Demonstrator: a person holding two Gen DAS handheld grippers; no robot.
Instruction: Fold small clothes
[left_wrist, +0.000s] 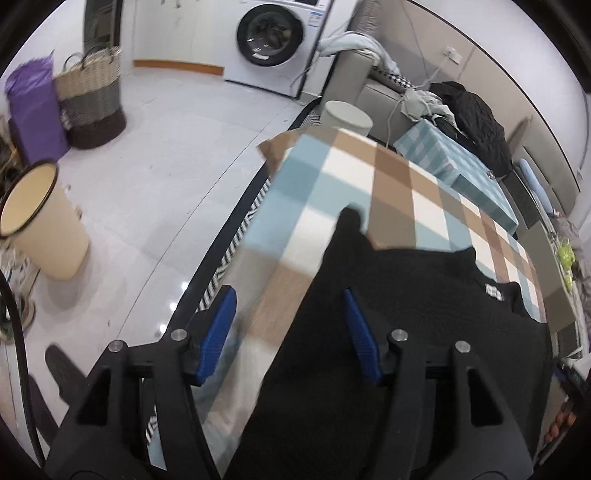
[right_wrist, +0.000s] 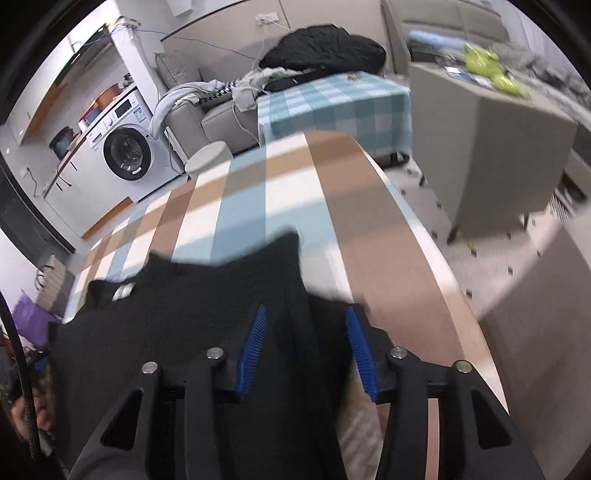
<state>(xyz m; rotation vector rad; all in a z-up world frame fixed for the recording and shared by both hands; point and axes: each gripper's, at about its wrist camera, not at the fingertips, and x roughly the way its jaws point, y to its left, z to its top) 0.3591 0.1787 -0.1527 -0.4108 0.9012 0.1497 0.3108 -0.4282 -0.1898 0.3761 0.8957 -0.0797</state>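
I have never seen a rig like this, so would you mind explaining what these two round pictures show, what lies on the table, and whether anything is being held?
There is no robot arm here: a person carries one two-finger gripper in each hand, and a fisheye camera on each looks forward along its blue pads, hence the round, bent pictures. One picture comes from the left gripper, the other from the right gripper. Both look down on a table with a checked cloth on which a black garment lies spread, with a small white label. Both pairs of jaws stand open. Fabric lies between the right pads and beside the left ones, but nothing is gripped.
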